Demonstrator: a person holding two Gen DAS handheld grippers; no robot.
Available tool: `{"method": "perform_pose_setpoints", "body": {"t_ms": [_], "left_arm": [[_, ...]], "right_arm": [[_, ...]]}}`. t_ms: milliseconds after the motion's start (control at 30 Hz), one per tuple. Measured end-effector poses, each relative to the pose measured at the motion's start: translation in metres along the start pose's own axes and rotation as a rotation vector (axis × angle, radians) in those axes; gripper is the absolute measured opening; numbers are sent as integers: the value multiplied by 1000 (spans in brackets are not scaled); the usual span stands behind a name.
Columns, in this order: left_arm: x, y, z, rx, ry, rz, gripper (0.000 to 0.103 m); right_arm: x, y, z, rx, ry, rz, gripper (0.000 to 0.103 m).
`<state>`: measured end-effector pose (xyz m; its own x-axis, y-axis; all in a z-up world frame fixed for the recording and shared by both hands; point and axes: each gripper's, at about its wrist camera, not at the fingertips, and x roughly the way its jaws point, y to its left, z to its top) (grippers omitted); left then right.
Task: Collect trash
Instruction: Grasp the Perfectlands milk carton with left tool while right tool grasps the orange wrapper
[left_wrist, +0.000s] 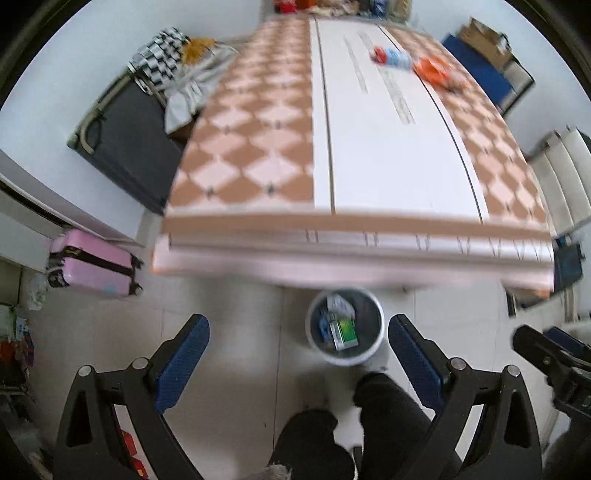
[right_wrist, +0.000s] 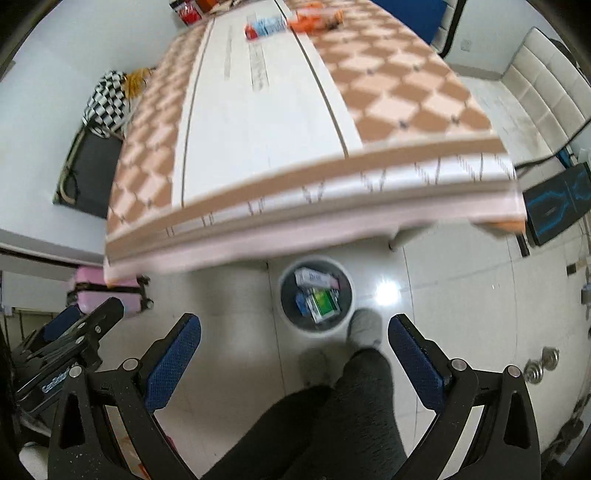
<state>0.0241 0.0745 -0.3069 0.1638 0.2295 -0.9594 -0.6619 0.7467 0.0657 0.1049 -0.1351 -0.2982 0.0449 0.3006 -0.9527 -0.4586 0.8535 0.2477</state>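
Note:
A white trash bin (left_wrist: 373, 314) stands on the floor by the near edge of the table (left_wrist: 388, 155). It holds a green box (left_wrist: 345, 330) and other packets. In the right wrist view the bin (right_wrist: 343, 280) holds a green box (right_wrist: 325, 300) and a white carton (right_wrist: 314, 277). On the far part of the table lie a red-and-blue packet (left_wrist: 391, 56) and an orange packet (left_wrist: 434, 70); both also show in the right wrist view, the red-and-blue packet (right_wrist: 266, 26) and the orange packet (right_wrist: 314, 15). My left gripper (left_wrist: 298, 328) is open and empty above the floor. My right gripper (right_wrist: 293, 328) is open and empty.
A pink suitcase (left_wrist: 92, 266) stands on the floor at the left. A dark bench (left_wrist: 136, 147) with clothes is beside the table. The person's legs (right_wrist: 332, 413) and a grey shoe (right_wrist: 364, 326) are next to the bin. A white sofa (right_wrist: 535, 85) is at the right.

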Motion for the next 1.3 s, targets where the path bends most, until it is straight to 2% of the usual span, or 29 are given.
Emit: {"method": "perform_pose_setpoints", "body": {"t_ms": [100, 200, 300, 333, 367, 567, 700, 833, 900, 933, 967, 1067, 1200, 1300], "left_arm": [[8, -5, 32, -28, -11, 39, 99], [30, -17, 65, -55, 9, 51, 99], [58, -32, 102, -95, 45, 64, 102], [68, -37, 115, -109, 59, 77, 102], [79, -43, 129, -127, 80, 87, 102], [141, -78, 202, -215, 211, 134, 102], [170, -91, 240, -280, 278, 155, 102], [183, -101, 267, -298, 308, 175, 102], [187, -105, 275, -288, 320, 190, 102], [187, -107, 278, -273, 329, 209, 103], [188, -108, 281, -263, 340, 220, 103], [185, -107, 287, -248, 358, 230, 103], [175, -102, 316, -324, 350, 183, 103], [175, -112, 363, -390, 326, 98, 103]], "right_arm": [[3, -4, 48, -8, -6, -3, 102], [9, -14, 111, -35, -7, -22, 102], [25, -28, 191, -74, -8, -43, 102], [30, -32, 210, -79, -6, -48, 102], [39, -37, 246, -88, 1, -54, 102], [94, -48, 411, -141, 28, -67, 102], [136, -34, 487, -219, 65, -99, 102], [184, -18, 527, -295, 130, -116, 99], [209, -15, 536, -314, 188, -96, 80], [219, -16, 539, -311, 215, -80, 75], [223, -20, 541, -297, 225, -39, 64], [215, -35, 546, -262, 203, 28, 54], [196, -69, 567, -183, 150, 44, 51], [185, -95, 585, -114, 115, 15, 51]]}}
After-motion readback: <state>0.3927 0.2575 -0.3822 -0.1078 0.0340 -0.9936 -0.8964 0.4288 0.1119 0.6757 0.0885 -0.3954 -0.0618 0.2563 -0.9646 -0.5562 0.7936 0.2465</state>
